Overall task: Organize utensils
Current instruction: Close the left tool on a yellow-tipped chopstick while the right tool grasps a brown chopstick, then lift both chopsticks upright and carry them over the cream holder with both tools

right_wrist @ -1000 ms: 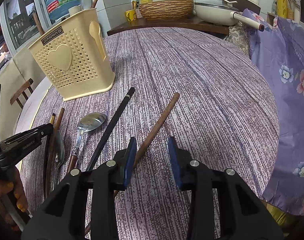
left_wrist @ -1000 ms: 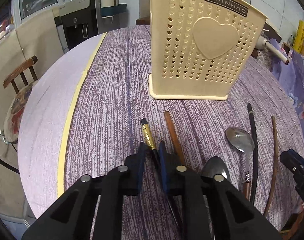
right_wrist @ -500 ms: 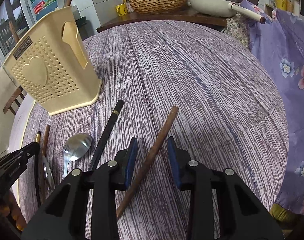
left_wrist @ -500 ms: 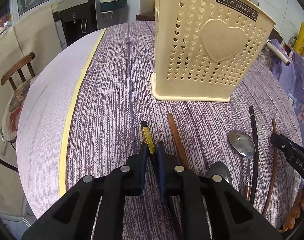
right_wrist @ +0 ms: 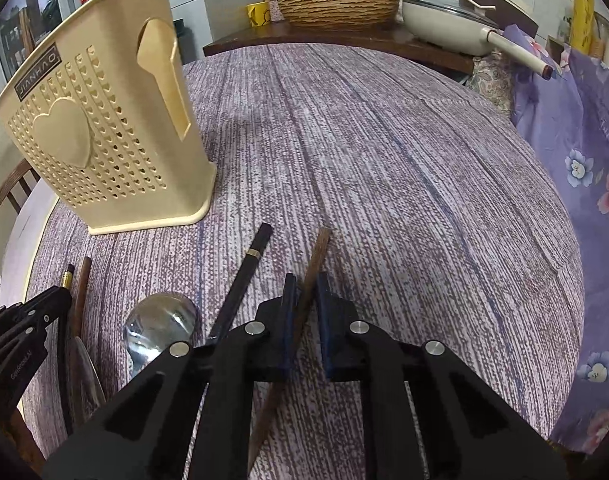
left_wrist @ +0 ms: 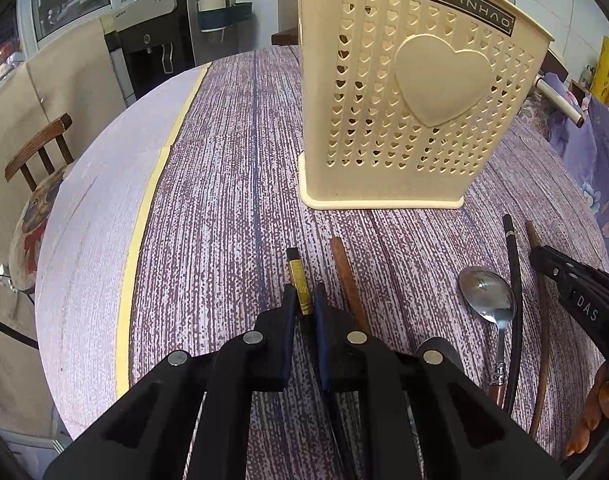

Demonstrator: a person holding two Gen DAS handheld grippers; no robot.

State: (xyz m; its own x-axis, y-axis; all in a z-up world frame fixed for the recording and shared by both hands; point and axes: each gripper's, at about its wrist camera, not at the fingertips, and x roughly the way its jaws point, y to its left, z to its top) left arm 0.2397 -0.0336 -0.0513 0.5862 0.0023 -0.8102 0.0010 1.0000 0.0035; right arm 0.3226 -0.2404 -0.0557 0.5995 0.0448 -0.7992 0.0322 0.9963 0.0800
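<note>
A cream perforated utensil holder [left_wrist: 416, 96] with a heart stands upright on the round table; it also shows in the right wrist view [right_wrist: 100, 136]. My left gripper [left_wrist: 303, 300] is shut on a black chopstick with a gold band [left_wrist: 297, 280]. A brown chopstick [left_wrist: 346, 276] lies just right of it. My right gripper [right_wrist: 304, 300] is shut on another brown chopstick [right_wrist: 314, 260]. A second black chopstick [right_wrist: 244, 276] and a metal spoon [right_wrist: 160, 324] lie left of it on the table.
The table has a purple striped cloth [right_wrist: 384, 160]. A wooden chair [left_wrist: 36, 160] stands at the left edge. A woven basket [right_wrist: 336, 6] and a white pan [right_wrist: 456, 24] sit on a shelf behind. A floral cloth [right_wrist: 584, 152] hangs at the right.
My right gripper closed from open around the brown chopstick and moved forward along it. My left gripper tightened on the gold-banded black chopstick and moved nearer the holder.
</note>
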